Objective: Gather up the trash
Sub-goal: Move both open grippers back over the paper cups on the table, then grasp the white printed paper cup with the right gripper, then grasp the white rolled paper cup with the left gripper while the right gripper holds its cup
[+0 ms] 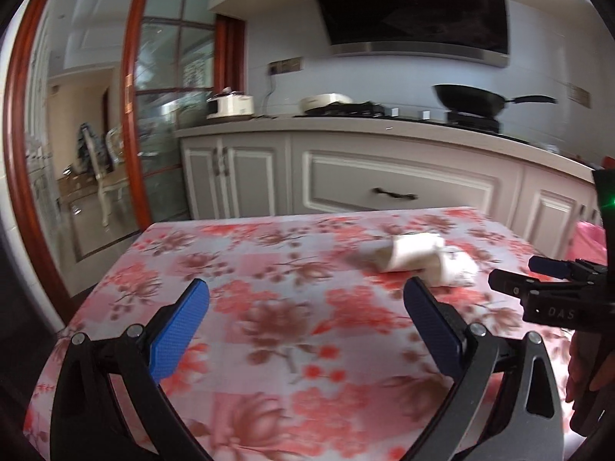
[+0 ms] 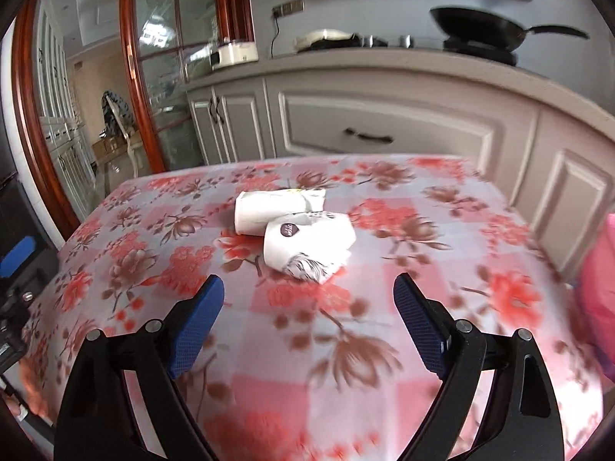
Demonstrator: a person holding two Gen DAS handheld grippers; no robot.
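Two crushed white paper cups lie on their sides, touching, on the floral tablecloth (image 2: 384, 345). The nearer cup (image 2: 307, 246) has a dark round logo; the farther cup (image 2: 276, 207) lies behind it. In the left wrist view they appear as one white lump (image 1: 423, 259) at the right. My right gripper (image 2: 307, 288) is open and empty, just short of the nearer cup. My left gripper (image 1: 305, 292) is open and empty over the table, left of the cups. The right gripper's body (image 1: 549, 292) shows at the left wrist view's right edge.
Grey kitchen cabinets (image 2: 384, 123) stand behind the table, with a black wok (image 2: 480, 27) and a white cooker (image 2: 234, 53) on the counter. A pink object (image 2: 599, 288) sits at the table's right edge. A glass door with a red frame (image 1: 134, 115) is at the left.
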